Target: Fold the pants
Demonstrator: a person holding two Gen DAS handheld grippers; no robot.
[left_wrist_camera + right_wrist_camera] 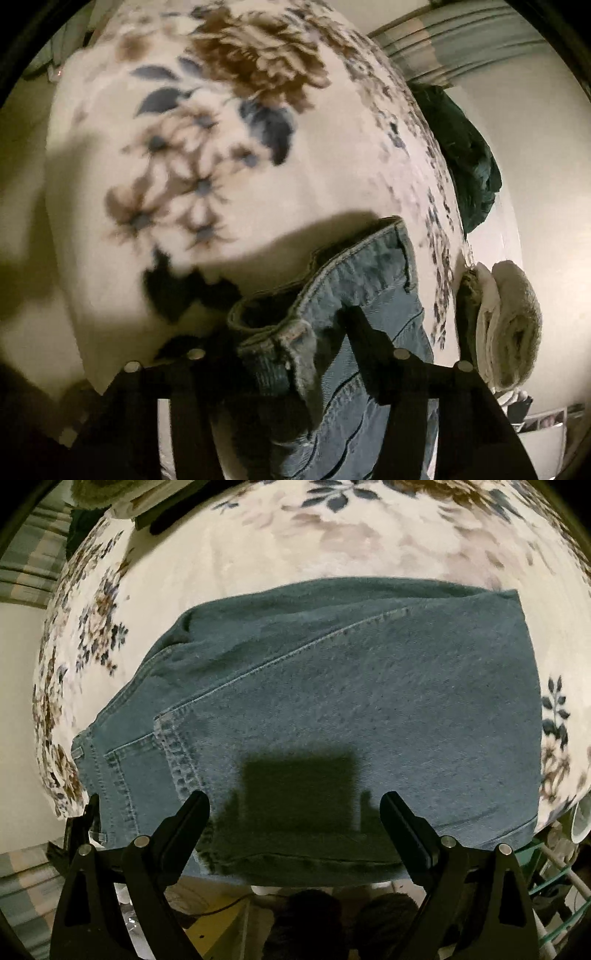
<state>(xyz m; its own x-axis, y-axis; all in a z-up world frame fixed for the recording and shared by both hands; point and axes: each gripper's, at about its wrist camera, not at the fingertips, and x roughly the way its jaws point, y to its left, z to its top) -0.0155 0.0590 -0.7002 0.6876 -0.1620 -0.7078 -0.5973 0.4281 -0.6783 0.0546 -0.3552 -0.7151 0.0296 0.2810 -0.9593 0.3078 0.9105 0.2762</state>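
The blue denim pants (351,701) lie folded on the floral blanket (258,546), waistband and back pocket (136,775) at the left. My right gripper (295,805) is open and empty, hovering over the near edge of the pants. In the left wrist view my left gripper (291,328) is shut on the waistband of the pants (354,269), with denim bunched between the fingers and lifted off the blanket (221,147).
A dark green garment (469,155) lies at the bed's right edge. Rolled white towels (509,325) sit beside the bed. The left gripper (81,827) shows at the pants' left end. A green and white rack (554,878) stands at lower right.
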